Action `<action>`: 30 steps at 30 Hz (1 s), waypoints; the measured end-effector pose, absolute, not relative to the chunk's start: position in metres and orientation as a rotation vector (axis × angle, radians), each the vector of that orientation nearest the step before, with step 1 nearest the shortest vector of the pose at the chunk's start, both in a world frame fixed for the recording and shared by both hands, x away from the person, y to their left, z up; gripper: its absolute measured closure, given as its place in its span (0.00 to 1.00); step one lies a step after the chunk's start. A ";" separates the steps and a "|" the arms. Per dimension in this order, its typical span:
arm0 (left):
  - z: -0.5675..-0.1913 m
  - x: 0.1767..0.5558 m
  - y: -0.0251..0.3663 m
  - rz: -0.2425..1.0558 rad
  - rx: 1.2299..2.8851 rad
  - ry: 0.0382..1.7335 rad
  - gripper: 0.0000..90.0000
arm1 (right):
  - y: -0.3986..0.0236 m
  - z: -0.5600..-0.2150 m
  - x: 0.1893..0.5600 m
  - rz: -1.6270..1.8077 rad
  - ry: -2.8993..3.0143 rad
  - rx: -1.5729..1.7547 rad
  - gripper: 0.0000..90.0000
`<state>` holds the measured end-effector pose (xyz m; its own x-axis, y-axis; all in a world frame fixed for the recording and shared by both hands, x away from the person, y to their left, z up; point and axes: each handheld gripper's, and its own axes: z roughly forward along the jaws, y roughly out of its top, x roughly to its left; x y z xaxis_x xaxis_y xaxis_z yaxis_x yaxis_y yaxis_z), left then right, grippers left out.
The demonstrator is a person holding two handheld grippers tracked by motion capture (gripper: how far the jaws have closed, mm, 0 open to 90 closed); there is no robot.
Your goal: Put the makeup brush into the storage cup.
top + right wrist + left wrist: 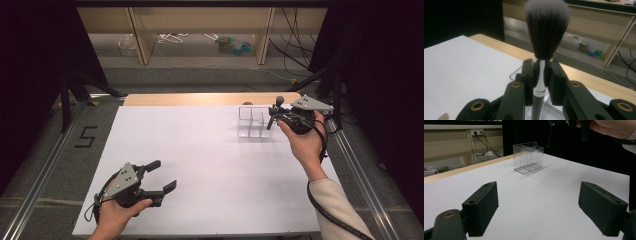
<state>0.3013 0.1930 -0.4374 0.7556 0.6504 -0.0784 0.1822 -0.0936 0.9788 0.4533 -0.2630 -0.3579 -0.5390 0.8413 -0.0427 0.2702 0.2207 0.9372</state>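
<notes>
- step in hand, as i read it: putting the brush [543, 45] into the clear holder [254, 122] at the far right of the table [200, 165].
- right gripper [540, 75] is clamped on the brush's silver handle, bristles up, handle pointing down.
- in the high view the brush [276, 111] hangs just right of the holder, over its right end, not yet inside.
- next move calls for lining the handle tip over one compartment, lowering straight, then letting go; the walls are thin and clear, so a sideways nudge could tip it.
- left gripper [157, 175] rests at the near left, jaws wide, holding nothing, well apart from the holder [528, 157].
</notes>
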 end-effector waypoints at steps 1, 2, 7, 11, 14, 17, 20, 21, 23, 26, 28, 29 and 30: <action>-0.437 0.301 0.193 0.445 1.650 0.674 0.18 | -0.263 -0.358 0.454 1.318 1.933 1.027 0.86; -0.437 0.301 0.193 0.445 1.650 0.675 0.18 | -0.263 -0.358 0.454 1.322 1.929 1.019 0.86; -0.438 0.301 0.193 0.444 1.649 0.675 0.18 | -0.264 -0.358 0.457 1.315 1.919 1.010 0.86; -0.438 0.302 0.193 0.443 1.647 0.676 0.18 | -0.263 -0.357 0.458 1.321 1.914 1.021 0.86; -0.438 0.302 0.193 0.442 1.648 0.674 0.18 | -0.263 -0.356 0.459 1.319 1.919 1.033 0.86; -0.438 0.302 0.193 0.441 1.646 0.677 0.18 | -0.263 -0.356 0.461 1.319 1.906 1.009 0.86; -0.438 0.302 0.193 0.441 1.646 0.677 0.18 | -0.263 -0.356 0.461 1.323 1.911 1.020 0.86; -0.438 0.302 0.193 0.441 1.646 0.676 0.18 | -0.263 -0.355 0.461 1.322 1.912 1.020 0.86; -0.438 0.302 0.192 0.440 1.645 0.677 0.18 | -0.263 -0.355 0.462 1.322 1.911 1.019 0.86; -0.438 0.302 0.193 0.441 1.645 0.677 0.18 | -0.263 -0.355 0.462 1.329 1.910 1.035 0.86; -0.438 0.302 0.193 0.441 1.646 0.677 0.18 | -0.264 -0.354 0.464 1.323 1.899 1.022 0.86; -0.438 0.302 0.193 0.441 1.646 0.677 0.18 | -0.265 -0.354 0.464 1.317 1.899 1.012 0.86; -0.438 0.302 0.193 0.440 1.646 0.677 0.18 | -0.265 -0.354 0.465 1.330 1.893 1.017 0.86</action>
<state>0.3019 0.1926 -0.4383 0.7557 0.6494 -0.0847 0.1855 -0.0882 0.9787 0.4649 -0.2645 -0.3544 -0.5231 0.8510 -0.0467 0.2447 0.2024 0.9482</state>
